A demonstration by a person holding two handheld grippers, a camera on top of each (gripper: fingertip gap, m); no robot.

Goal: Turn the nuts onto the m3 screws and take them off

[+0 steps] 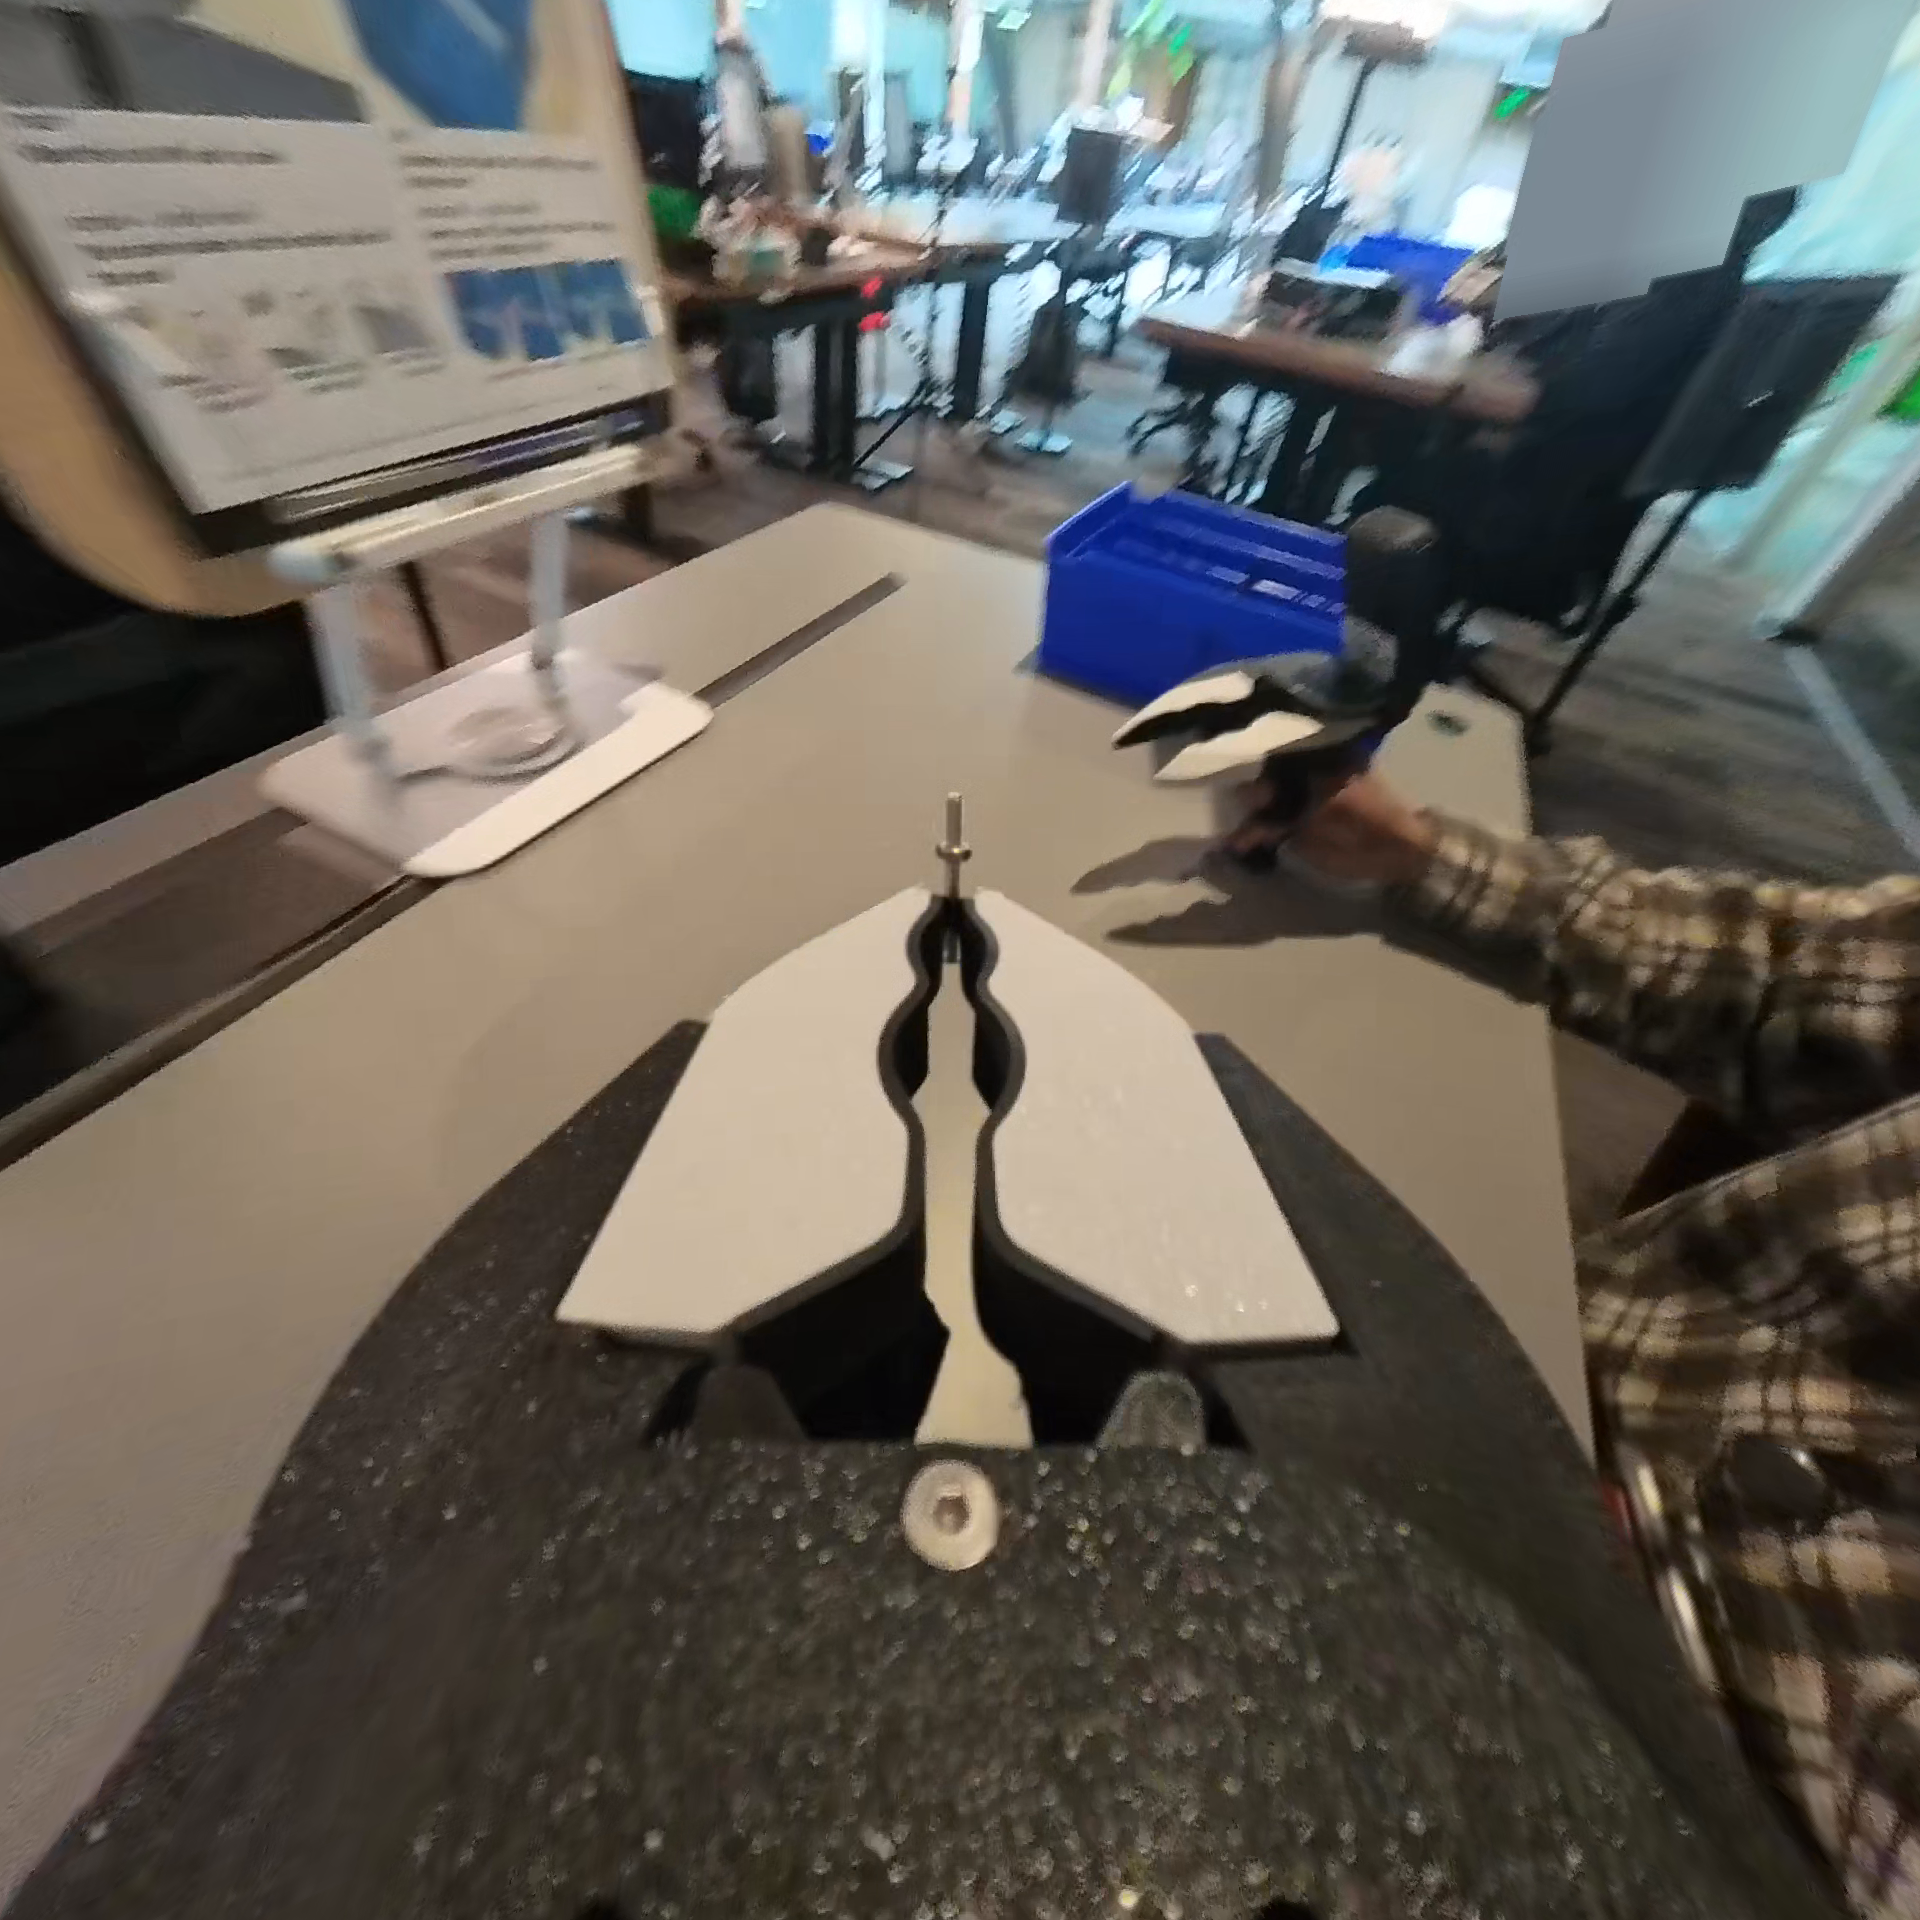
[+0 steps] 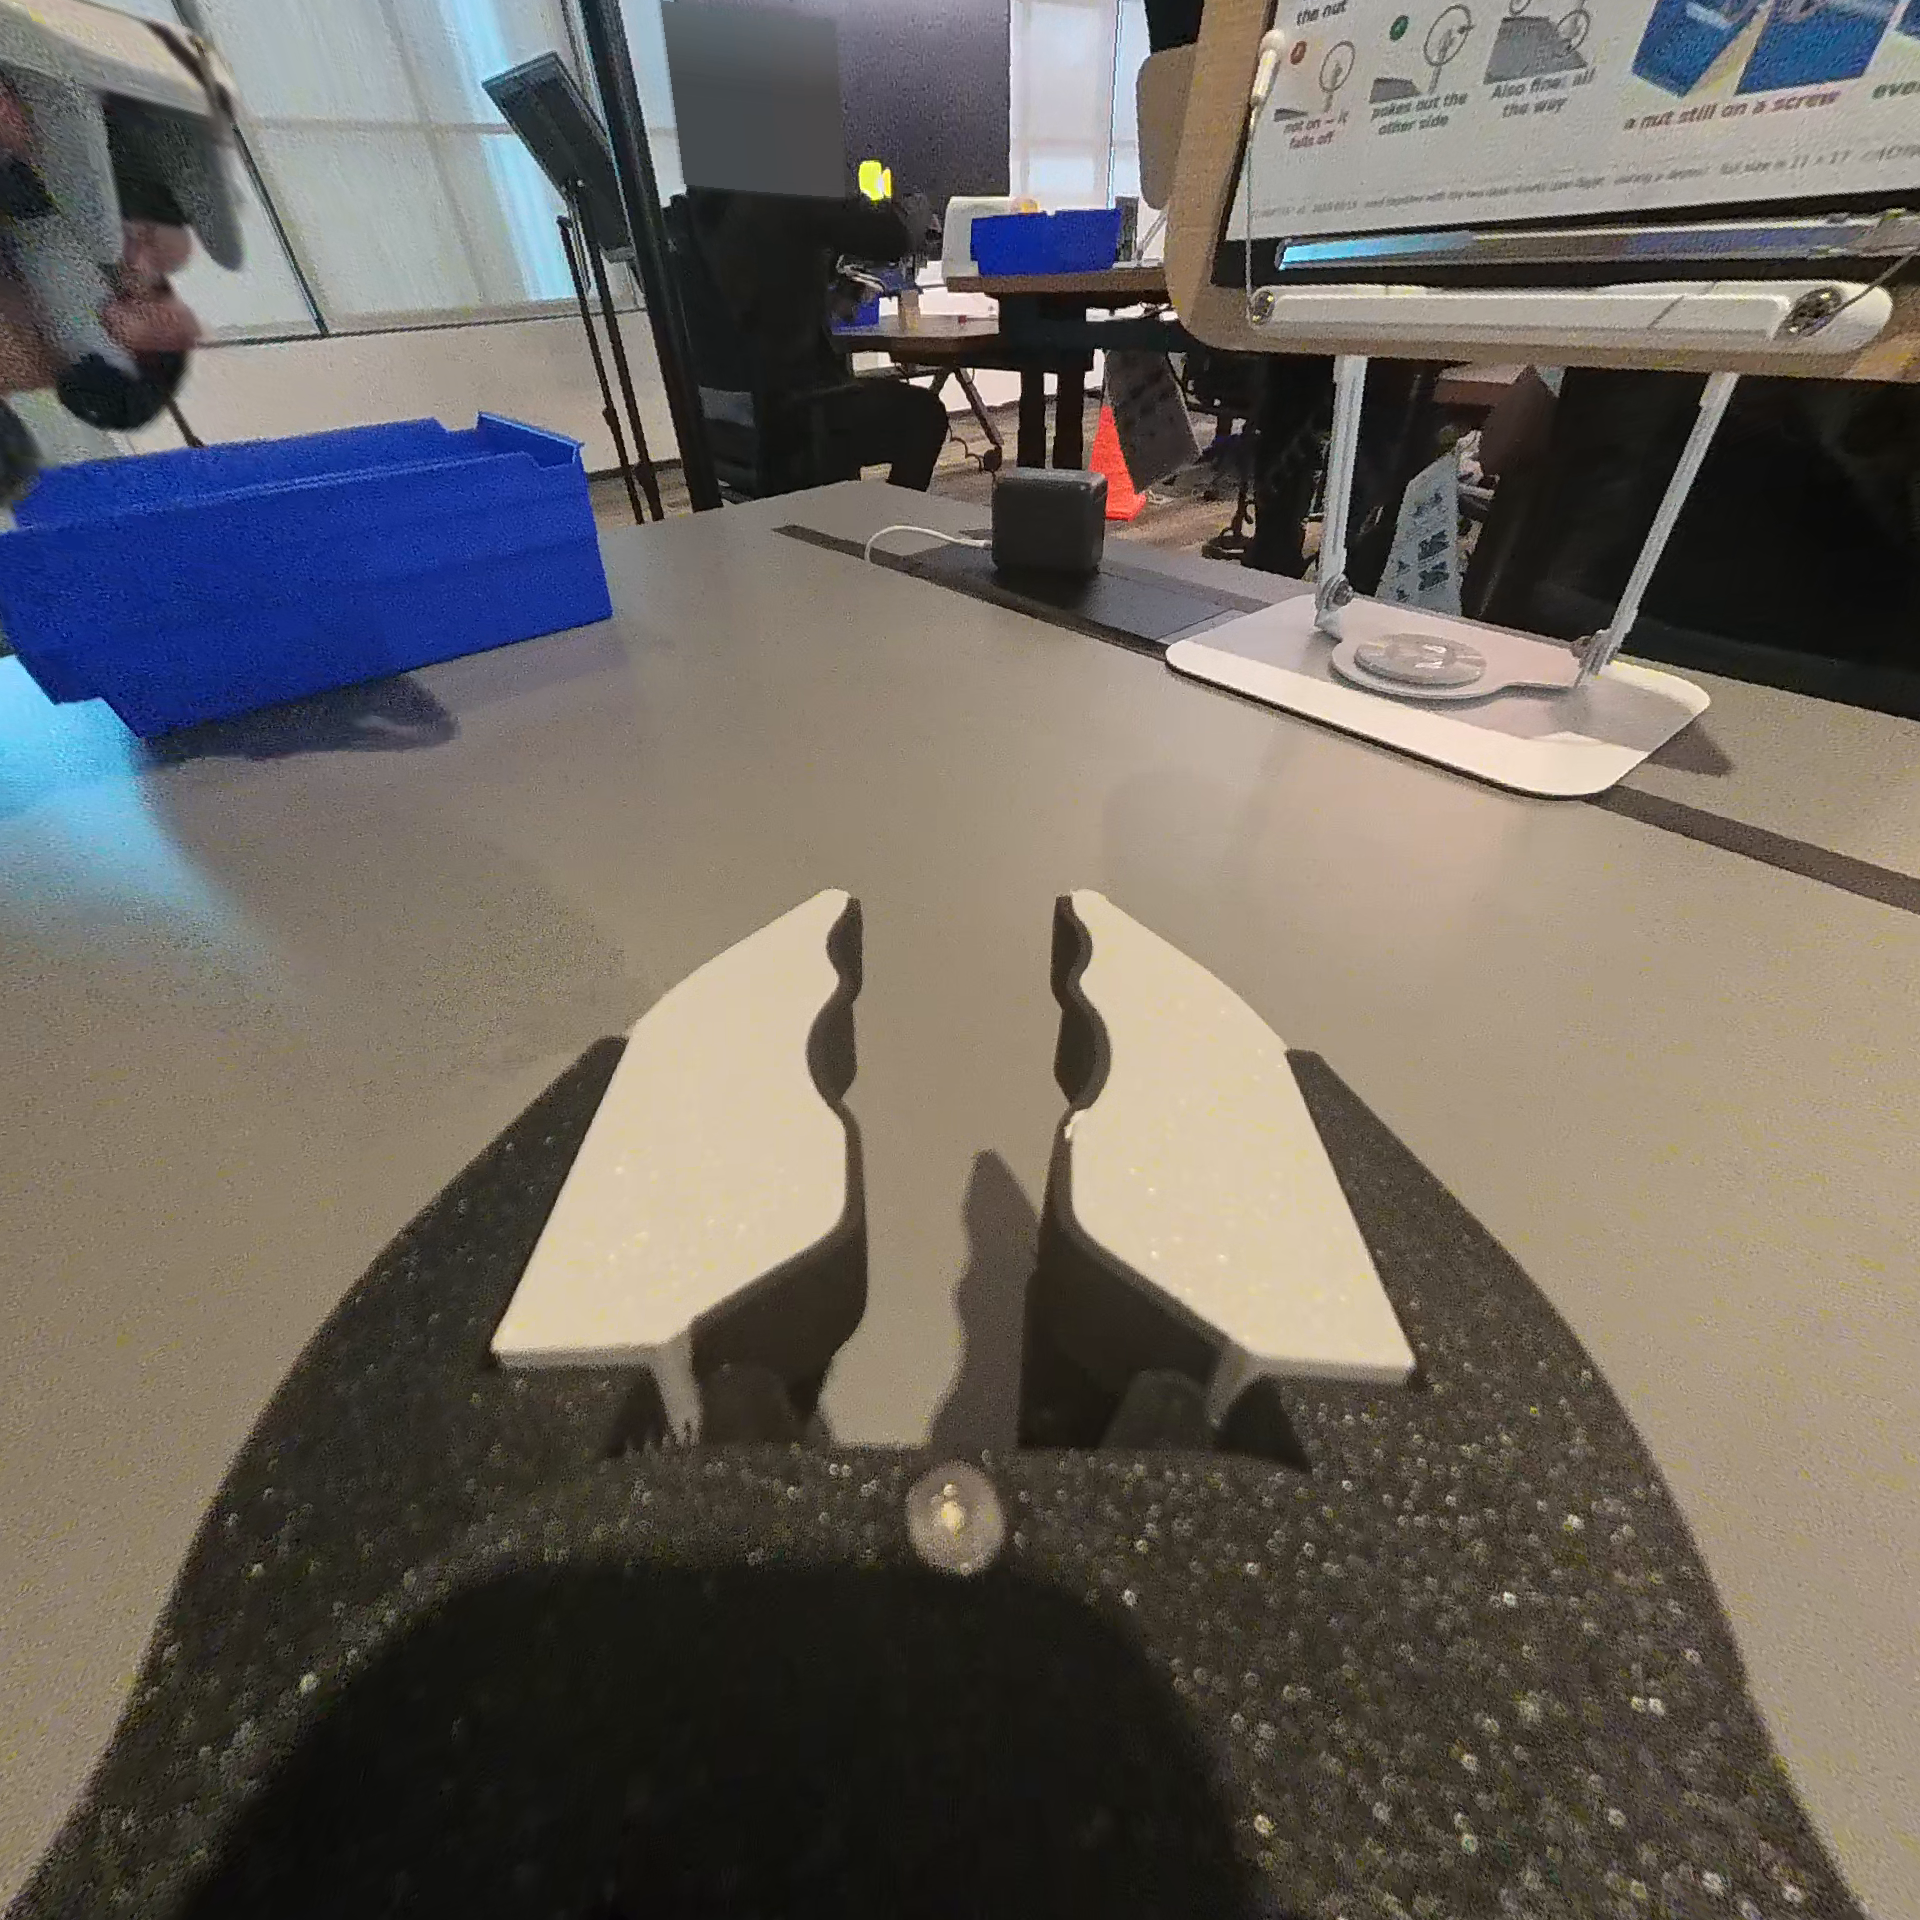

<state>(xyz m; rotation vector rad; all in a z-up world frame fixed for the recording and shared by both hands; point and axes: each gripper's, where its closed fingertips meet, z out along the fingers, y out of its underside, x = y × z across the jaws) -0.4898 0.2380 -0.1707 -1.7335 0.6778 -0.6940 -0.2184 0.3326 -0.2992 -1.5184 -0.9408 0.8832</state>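
Note:
My left gripper (image 1: pixel 952 902) is shut on a small silver M3 screw (image 1: pixel 953 871). The screw sticks out upright past the fingertips, with a nut (image 1: pixel 953 852) threaded part way down its shaft. My right gripper (image 2: pixel 957 906) is open and empty above the grey table (image 2: pixel 935 748). It also shows in the left wrist view (image 1: pixel 1148 750), held in a hand to the right of the screw, jaws apart and pointing left. A blue bin (image 1: pixel 1195 597) stands behind it; in the right wrist view the bin (image 2: pixel 301 566) is at the far left.
A white stand (image 1: pixel 488 764) holds an instruction sheet (image 1: pixel 322 312) at the back left of the table; it shows in the right wrist view (image 2: pixel 1444 707) at the right. A small dark cube (image 2: pixel 1046 520) with a white cable sits on the table's far edge. A plaid sleeve (image 1: pixel 1662 956) reaches in from the right. The left gripper's tips are roughly 30 cm from the right gripper's.

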